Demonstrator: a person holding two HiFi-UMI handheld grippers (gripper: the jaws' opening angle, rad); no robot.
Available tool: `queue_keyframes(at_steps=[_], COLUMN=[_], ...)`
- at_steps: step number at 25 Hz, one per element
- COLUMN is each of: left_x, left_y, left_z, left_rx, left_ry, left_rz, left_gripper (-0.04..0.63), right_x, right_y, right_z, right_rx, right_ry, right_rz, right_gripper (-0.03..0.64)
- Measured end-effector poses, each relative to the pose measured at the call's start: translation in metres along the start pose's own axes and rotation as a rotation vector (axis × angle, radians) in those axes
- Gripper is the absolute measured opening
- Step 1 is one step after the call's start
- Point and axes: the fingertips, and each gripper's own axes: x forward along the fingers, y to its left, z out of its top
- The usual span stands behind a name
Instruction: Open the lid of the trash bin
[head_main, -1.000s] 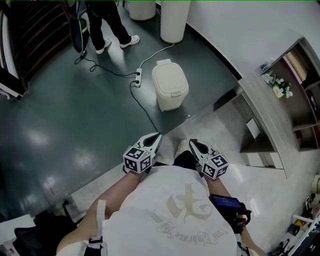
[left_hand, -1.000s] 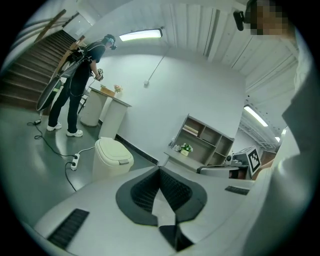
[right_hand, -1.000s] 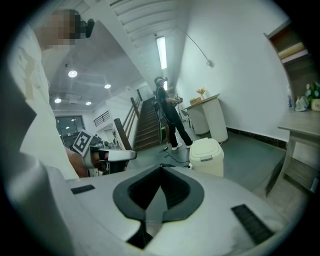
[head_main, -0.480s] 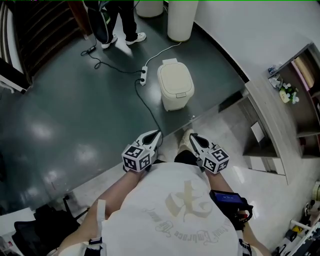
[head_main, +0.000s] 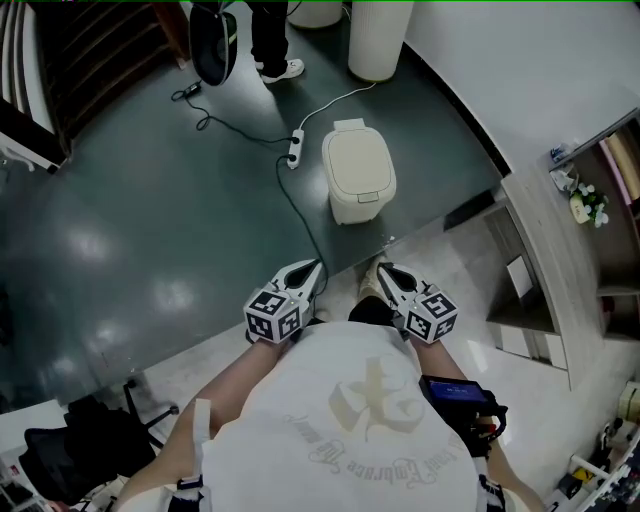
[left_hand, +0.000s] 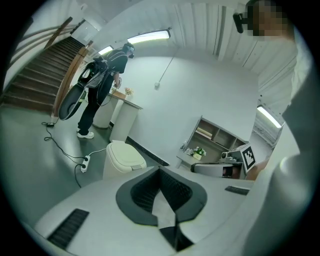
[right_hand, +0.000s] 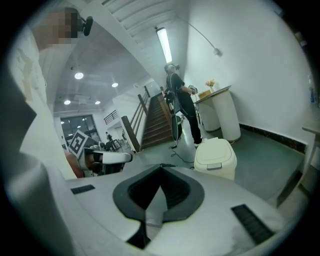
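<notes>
The cream trash bin (head_main: 360, 176) stands on the dark floor ahead of me with its lid down. It also shows in the left gripper view (left_hand: 123, 158) and the right gripper view (right_hand: 215, 155). My left gripper (head_main: 313, 270) and right gripper (head_main: 384, 272) are held close to my chest, well short of the bin and touching nothing. On both, the jaws meet at the tips with nothing between them. Each gripper shows in the other's view: the right one (left_hand: 220, 168) and the left one (right_hand: 108, 157).
A white power strip (head_main: 296, 148) and its black cable lie on the floor left of the bin. A person (head_main: 268, 35) stands beyond it beside a tall white cylinder (head_main: 378, 38). A wooden shelf unit (head_main: 548, 235) is at the right and stairs (head_main: 55, 70) at the left.
The bin has drifted right and slightly up in the head view as I step toward it. Both grippers stay at my chest, jaws unchanged.
</notes>
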Motion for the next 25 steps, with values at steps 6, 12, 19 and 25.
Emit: queue_keyframes(at_steps=[6,12,19,25], left_x=[0.028,0.057,0.095,0.129], left_y=[0.008,0.021,0.033,0.044], left_z=[0.014,0.037,0.049,0.066], left_rx=[-0.001,-0.020,-0.050,-0.080], left_ry=[-0.008,-0.020,-0.004,-0.034], left_rz=[0.030,0.074,0.134,0.188], left_gripper=[0.009,0.009,0.009,0.009], right_x=[0.020,0.041,0.061,0.084], right_y=[-0.030,-0.065,-0.113,-0.148], right_z=[0.014,0.038,0.039,0.053], right_rx=[-0.017,-0.031,-0.025,-0.099], right_ry=[0.029,0.047,0.111,0.170], right_rz=[0.049,0.087,0.134,0.191], right_gripper=[0.005,0.005,0.005,0.005])
